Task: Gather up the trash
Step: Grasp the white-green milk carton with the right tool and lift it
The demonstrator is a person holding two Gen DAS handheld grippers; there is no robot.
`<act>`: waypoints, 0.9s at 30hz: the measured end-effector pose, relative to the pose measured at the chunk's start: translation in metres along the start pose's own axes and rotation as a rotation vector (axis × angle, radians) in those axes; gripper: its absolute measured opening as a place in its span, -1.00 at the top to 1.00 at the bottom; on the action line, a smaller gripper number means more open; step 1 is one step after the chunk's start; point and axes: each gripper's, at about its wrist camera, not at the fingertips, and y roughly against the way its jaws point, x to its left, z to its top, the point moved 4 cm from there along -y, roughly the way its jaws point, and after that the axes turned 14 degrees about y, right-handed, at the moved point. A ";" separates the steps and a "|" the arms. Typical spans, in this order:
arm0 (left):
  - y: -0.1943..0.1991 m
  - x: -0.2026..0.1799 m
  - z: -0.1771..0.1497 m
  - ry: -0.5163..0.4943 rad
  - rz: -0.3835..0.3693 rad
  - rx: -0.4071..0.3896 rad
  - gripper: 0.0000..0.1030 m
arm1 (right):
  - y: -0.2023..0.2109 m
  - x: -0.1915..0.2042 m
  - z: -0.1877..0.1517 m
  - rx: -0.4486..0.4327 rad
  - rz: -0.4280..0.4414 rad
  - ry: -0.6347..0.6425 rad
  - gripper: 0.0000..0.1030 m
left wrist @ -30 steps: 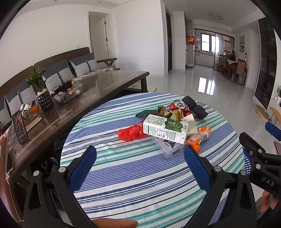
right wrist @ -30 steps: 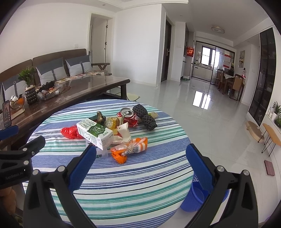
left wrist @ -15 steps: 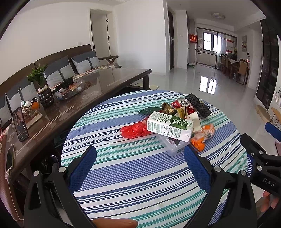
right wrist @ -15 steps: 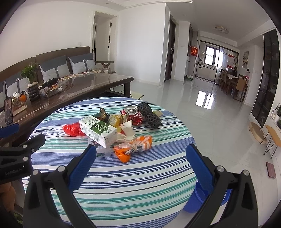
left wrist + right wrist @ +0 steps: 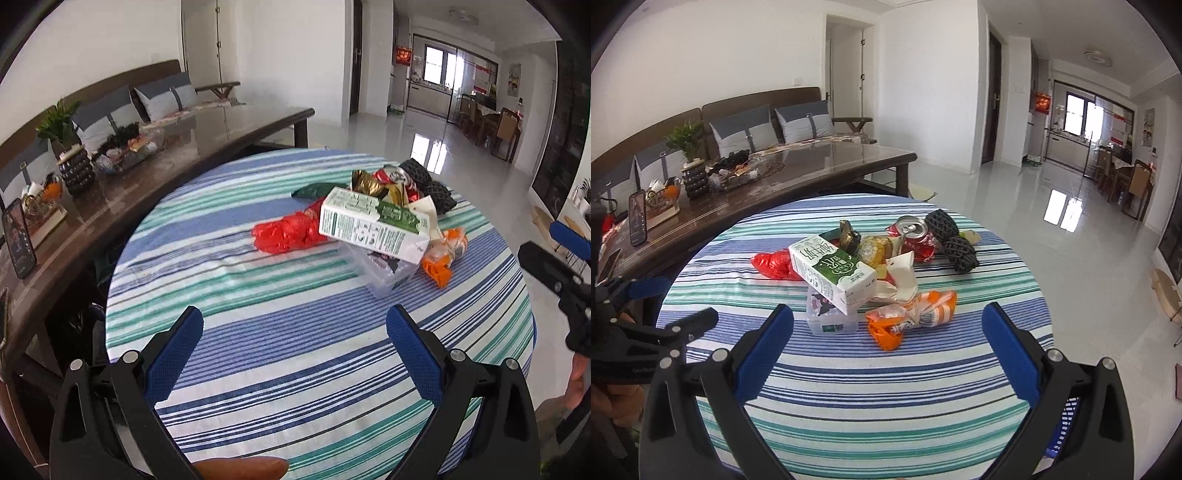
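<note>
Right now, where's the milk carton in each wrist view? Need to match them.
Left wrist: the milk carton lies right of centre in the upper half, tilted on a clear plastic box, red plastic bag on its left.
Right wrist: the carton sits left of centre at mid-height, on the same box.
Shared landmark: the orange striped wrapper, just right of the carton in both views.

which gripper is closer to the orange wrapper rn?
Right, as far as the views show. The right gripper hangs open just short of the orange wrapper, nearly in line. The left gripper, also open, sits farther back and to its left.
</note>
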 end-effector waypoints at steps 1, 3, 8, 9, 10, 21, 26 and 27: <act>-0.009 0.002 -0.002 0.000 -0.004 0.021 -0.91 | -0.009 0.000 0.003 0.021 0.017 0.012 -0.91; -0.024 0.006 -0.005 -0.008 0.005 0.050 -0.91 | -0.031 0.002 0.009 0.065 0.099 0.046 -0.91; -0.061 0.010 -0.012 -0.014 0.012 0.109 -0.91 | -0.089 0.011 0.027 0.185 0.277 0.156 -0.91; -0.067 0.011 -0.013 -0.015 0.016 0.124 -0.91 | -0.099 0.012 0.031 0.205 0.294 0.175 -0.91; -0.072 0.011 -0.015 -0.019 0.016 0.136 -0.91 | -0.108 0.012 0.033 0.224 0.307 0.188 -0.91; -0.105 0.010 -0.019 -0.030 0.017 0.190 -0.91 | -0.169 0.030 0.051 0.407 0.418 0.361 -0.89; -0.108 0.009 -0.017 -0.034 0.013 0.180 -0.92 | -0.186 0.035 0.051 0.461 0.419 0.414 -0.52; -0.109 0.009 -0.017 -0.035 0.013 0.178 -0.92 | -0.189 0.036 0.051 0.473 0.414 0.417 -0.28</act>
